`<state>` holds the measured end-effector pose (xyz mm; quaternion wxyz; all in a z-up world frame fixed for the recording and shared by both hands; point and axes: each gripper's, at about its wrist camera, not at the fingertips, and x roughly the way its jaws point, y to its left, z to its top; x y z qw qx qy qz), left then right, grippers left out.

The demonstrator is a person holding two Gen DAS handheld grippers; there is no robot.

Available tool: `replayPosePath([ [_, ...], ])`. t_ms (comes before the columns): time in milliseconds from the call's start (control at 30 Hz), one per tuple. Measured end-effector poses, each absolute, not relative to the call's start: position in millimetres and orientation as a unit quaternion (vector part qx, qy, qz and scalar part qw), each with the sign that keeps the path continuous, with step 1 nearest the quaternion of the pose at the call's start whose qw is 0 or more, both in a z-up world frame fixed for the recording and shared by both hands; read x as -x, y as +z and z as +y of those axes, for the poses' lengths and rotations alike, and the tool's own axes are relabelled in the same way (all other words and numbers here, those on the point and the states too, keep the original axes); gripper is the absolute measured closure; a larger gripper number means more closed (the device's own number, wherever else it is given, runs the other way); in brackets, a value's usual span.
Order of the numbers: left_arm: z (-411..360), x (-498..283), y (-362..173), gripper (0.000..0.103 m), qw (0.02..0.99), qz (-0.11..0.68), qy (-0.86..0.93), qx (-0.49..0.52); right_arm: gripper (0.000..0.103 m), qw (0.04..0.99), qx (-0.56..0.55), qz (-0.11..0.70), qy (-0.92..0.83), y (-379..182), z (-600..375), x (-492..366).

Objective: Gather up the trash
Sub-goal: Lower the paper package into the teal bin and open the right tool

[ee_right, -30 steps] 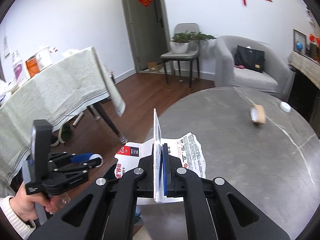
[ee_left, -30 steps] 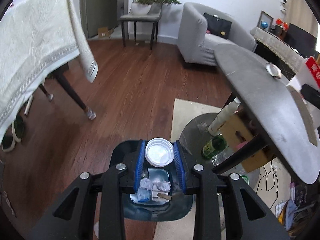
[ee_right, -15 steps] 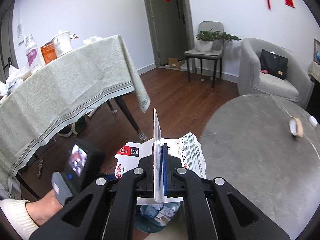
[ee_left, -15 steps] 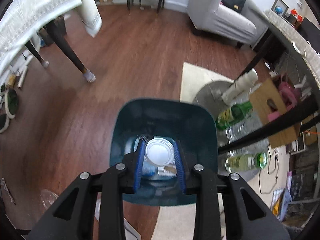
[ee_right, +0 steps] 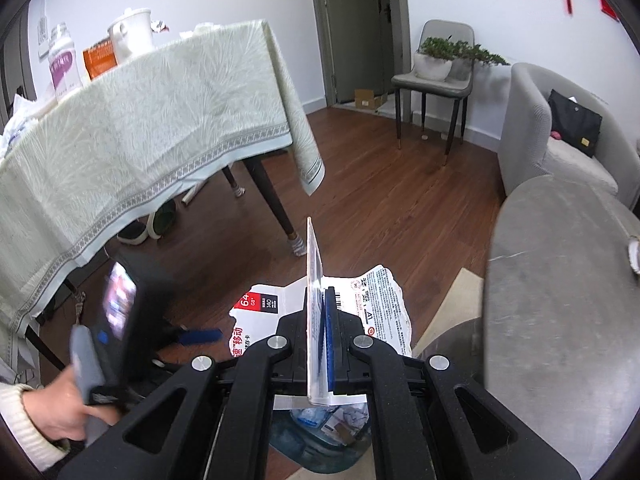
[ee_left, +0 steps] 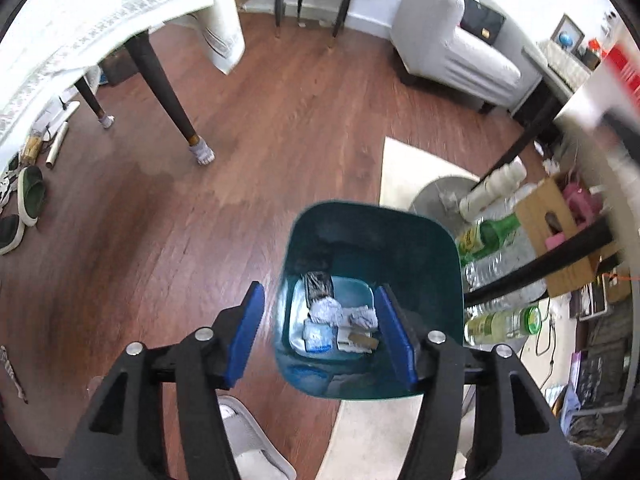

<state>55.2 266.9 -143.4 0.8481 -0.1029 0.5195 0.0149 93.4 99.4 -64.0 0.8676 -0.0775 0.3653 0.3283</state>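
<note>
While the left gripper [ee_left: 320,334] hangs over the bin [ee_left: 372,224], its jaws have just been opening and now stand spread with nothing between them; the white lid it carried is not visible, presumably dropped among the trash. Bin contents in the left view: crumpled paper [ee_left: 326,312], a blue-and-white packet [ee_left: 318,334], a small dark wrapper at the far side of the bin floor.

Right gripper [ee_right: 318,304]: jaws pressed together, pinching a stiff clear sheet [ee_right: 312,264] on edge with torn printed packaging [ee_right: 384,300] spreading to both sides. In the right view part of the bin [ee_right: 320,448] shows just below the fingers, so the load is near the opening but not clearly centred over it.

Left of that, the person's hand [ee_right: 60,412] grips the left tool's handle. Farther off: a round grey table [ee_right: 560,320] at right, bottles [ee_left: 500,324] on the floor beside the bin at right, a clothed table [ee_right: 140,120] at far left, a chair [ee_right: 436,80] and sofa [ee_right: 560,140] at the far wall.

Risks, judged:
- Packaging is wide and flat; released off-centre it could catch the rim and slide to the floor.
- Sheet and packaging may part on release, one landing outside.
- Both tools crowd the same opening; the right could strike the left if the left does not clear first.
- A knock on the light bin could shift it against the bottles.
</note>
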Motion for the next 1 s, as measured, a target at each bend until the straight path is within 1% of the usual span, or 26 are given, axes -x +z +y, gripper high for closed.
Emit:
replayPosePath([
  [67, 276, -51, -134, 0.037, 0.856, 0.506, 0.023, 0.105, 0.099, 0.863, 0.083, 0.375, 0.328, -73, 108, -95],
  [267, 296, -41, -109, 0.037, 0.874, 0.471, 0.039, 0.109, 0.099, 0.849, 0.1, 0.407, 0.323, -104, 130, -103],
  [400, 302, -38, -94, 0.039, 0.882, 0.455, 0.039, 0.117, 0.099, 0.834, 0.12, 0.432, 0.322, -131, 144, -105],
  [567, 301, -33, -65, 0.048, 0.897, 0.421, 0.042, 0.128, 0.098, 0.819, 0.14, 0.464, 0.308, -166, 152, -110],
  [633, 298, -31, -54, 0.055, 0.904, 0.407, 0.038, 0.127, 0.096, 0.812, 0.15, 0.479, 0.298, -183, 153, -111],
  [700, 290, -28, -41, 0.055, 0.914, 0.388, 0.03, 0.118, 0.096, 0.805, 0.156, 0.493, 0.292, -196, 153, -111],
  [733, 288, -27, -37, 0.055, 0.917, 0.381, 0.027, 0.115, 0.095, 0.801, 0.16, 0.498, 0.291, -201, 153, -112],
  [800, 283, -25, -29, 0.055, 0.924, 0.367, 0.019, 0.11, 0.08, 0.796, 0.178, 0.506, 0.281, -211, 153, -111],
  [833, 281, -25, -26, 0.055, 0.925, 0.363, 0.016, 0.109, 0.062, 0.795, 0.184, 0.508, 0.275, -214, 151, -111],
  [867, 280, -25, -24, 0.055, 0.926, 0.361, 0.013, 0.109, 0.055, 0.795, 0.184, 0.509, 0.273, -215, 149, -110],
  [1000, 273, -28, -16, 0.055, 0.93, 0.352, 0.009, 0.105, 0.055, 0.795, 0.182, 0.505, 0.282, -206, 143, -103],
])
